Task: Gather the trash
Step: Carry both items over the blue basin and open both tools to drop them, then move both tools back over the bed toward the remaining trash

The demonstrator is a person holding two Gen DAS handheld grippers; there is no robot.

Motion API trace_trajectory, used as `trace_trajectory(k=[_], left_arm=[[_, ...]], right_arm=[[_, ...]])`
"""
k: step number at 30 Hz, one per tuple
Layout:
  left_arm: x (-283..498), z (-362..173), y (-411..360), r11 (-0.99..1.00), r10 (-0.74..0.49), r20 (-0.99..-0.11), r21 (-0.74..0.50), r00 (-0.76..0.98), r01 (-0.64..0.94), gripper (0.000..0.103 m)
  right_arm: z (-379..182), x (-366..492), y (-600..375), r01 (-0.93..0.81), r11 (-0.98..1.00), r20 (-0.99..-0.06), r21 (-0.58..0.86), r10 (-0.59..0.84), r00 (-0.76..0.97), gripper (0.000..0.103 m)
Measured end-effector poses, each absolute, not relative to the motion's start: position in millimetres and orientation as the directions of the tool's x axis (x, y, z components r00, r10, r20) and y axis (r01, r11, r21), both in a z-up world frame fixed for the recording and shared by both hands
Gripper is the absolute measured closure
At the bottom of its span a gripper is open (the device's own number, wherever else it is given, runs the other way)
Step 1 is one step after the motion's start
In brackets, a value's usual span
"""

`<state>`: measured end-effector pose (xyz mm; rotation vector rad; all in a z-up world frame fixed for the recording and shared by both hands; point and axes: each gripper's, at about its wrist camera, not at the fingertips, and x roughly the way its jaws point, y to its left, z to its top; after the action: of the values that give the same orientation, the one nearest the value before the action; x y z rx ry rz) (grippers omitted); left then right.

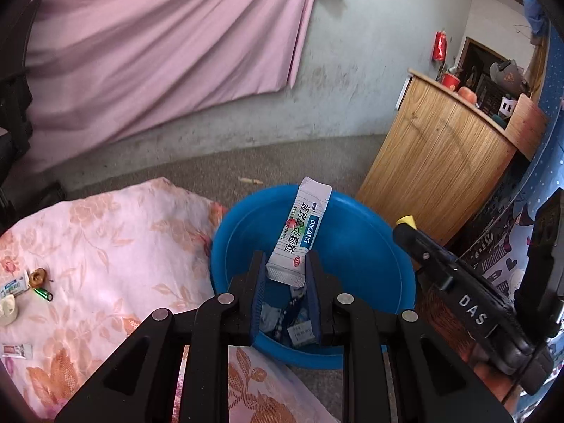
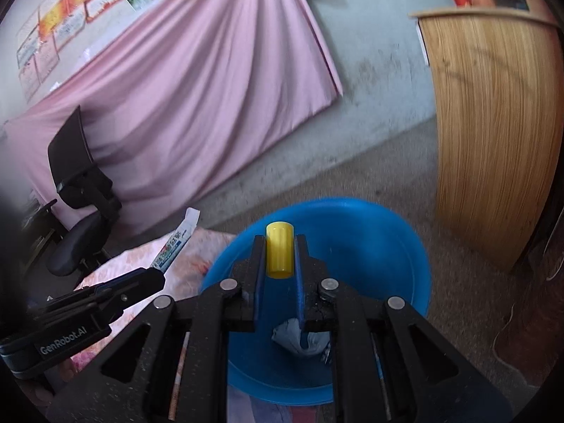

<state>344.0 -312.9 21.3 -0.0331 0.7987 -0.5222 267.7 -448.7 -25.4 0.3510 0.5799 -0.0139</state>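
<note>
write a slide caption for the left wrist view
Left tool holds a medicine sachet over the blue basin.

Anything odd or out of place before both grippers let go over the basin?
Nothing damaged or spilled. The left gripper holds a sachet and the right gripper a yellow tube, both over the blue basin. Litter remains on the floral cloth: a small battery and packets.
</note>
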Motion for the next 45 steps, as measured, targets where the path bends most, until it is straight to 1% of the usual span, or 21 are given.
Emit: trace_trajectory(k=[5, 6, 7, 9, 11, 13, 14, 15, 16, 18, 20, 21, 23, 24, 25, 27, 29, 33, 37, 40, 45], left_arm=[[349, 20, -312, 0.879, -0.446, -0.701, -0.225, 0.557, 0.42, 0.083], [348, 19, -311, 0.882, -0.438, -0.704, -0.218, 0.558, 0.418, 0.079], [348, 21, -309, 0.883, -0.435, -0.704, -0.213, 0.561, 0.418, 0.071], [346, 22, -305, 0.881, -0.444, -0.691, -0.221, 0.571, 0.418, 0.065], [343, 23, -297, 0.883, -0.445, -0.682, -0.224, 0.58, 0.413, 0.065], [340, 26, -287, 0.888, -0.438, -0.671, -0.22, 0.598, 0.403, 0.064], [338, 27, -283, 0.893, -0.429, -0.667, -0.214, 0.608, 0.396, 0.064], [336, 30, -277, 0.901, -0.415, -0.662, -0.204, 0.624, 0.383, 0.061], [333, 32, -272, 0.906, -0.408, -0.652, -0.2, 0.639, 0.374, 0.054], [324, 39, -258, 0.912, -0.401, -0.618, -0.199, 0.676, 0.359, 0.044], [316, 44, -245, 0.921, -0.383, -0.589, -0.185, 0.712, 0.343, 0.041], [311, 48, -237, 0.926, -0.372, -0.571, -0.176, 0.732, 0.333, 0.038], [303, 53, -222, 0.934, -0.355, -0.539, -0.167, 0.763, 0.316, 0.025], [298, 56, -215, 0.939, -0.342, -0.524, -0.164, 0.78, 0.301, 0.011], [293, 59, -204, 0.946, -0.325, -0.5, -0.169, 0.803, 0.278, 0.006], [282, 65, -184, 0.946, -0.319, -0.447, -0.203, 0.836, 0.253, 0.006], [274, 70, -166, 0.946, -0.311, -0.415, -0.226, 0.855, 0.234, 0.004], [255, 84, -133, 0.964, -0.234, -0.351, -0.205, 0.907, 0.169, 0.003], [236, 93, -105, 0.973, -0.188, -0.298, -0.189, 0.936, 0.136, 0.002], [225, 97, -88, 0.979, -0.147, -0.266, -0.176, 0.953, 0.102, 0.002], [203, 105, -60, 0.989, -0.045, -0.193, -0.149, 0.98, 0.016, 0.002]], right_arm=[[-34, 274, -453, 0.135, 0.934, -0.567, 0.332, 0.083, 0.82, 0.063], [-35, 275, -455, 0.138, 0.933, -0.572, 0.332, 0.083, 0.816, 0.061], [-36, 276, -456, 0.143, 0.933, -0.581, 0.332, 0.083, 0.81, 0.059], [-37, 277, -457, 0.148, 0.932, -0.588, 0.332, 0.081, 0.805, 0.045], [-36, 276, -457, 0.149, 0.931, -0.579, 0.332, 0.076, 0.812, 0.037], [-32, 274, -455, 0.142, 0.933, -0.565, 0.331, 0.075, 0.821, 0.032], [-29, 273, -453, 0.139, 0.935, -0.558, 0.326, 0.072, 0.826, 0.027], [-26, 273, -451, 0.136, 0.937, -0.554, 0.322, 0.07, 0.829, 0.021], [-24, 272, -448, 0.132, 0.938, -0.55, 0.32, 0.071, 0.832, 0.019], [-16, 269, -442, 0.118, 0.942, -0.528, 0.315, 0.07, 0.846, 0.007], [-9, 265, -435, 0.102, 0.946, -0.5, 0.308, 0.07, 0.863, 0.0], [-6, 263, -431, 0.095, 0.947, -0.49, 0.307, 0.071, 0.869, 0.0], [3, 260, -422, 0.069, 0.951, -0.458, 0.3, 0.08, 0.885, 0.0], [6, 259, -418, 0.06, 0.952, -0.449, 0.299, 0.085, 0.889, 0.0], [11, 257, -413, 0.043, 0.954, -0.437, 0.297, 0.096, 0.894, 0.0], [18, 255, -403, 0.017, 0.958, -0.419, 0.288, 0.11, 0.901, 0.0], [24, 252, -390, -0.008, 0.963, -0.395, 0.268, 0.117, 0.911, 0.0], [37, 242, -366, -0.068, 0.969, -0.325, 0.239, 0.146, 0.934, 0.0], [52, 232, -338, -0.119, 0.973, -0.273, 0.197, 0.171, 0.947, 0.0], [62, 223, -318, -0.156, 0.973, -0.215, 0.172, 0.192, 0.958, 0.0], [71, 214, -285, -0.218, 0.964, -0.123, 0.149, 0.237, 0.964, 0.0]])
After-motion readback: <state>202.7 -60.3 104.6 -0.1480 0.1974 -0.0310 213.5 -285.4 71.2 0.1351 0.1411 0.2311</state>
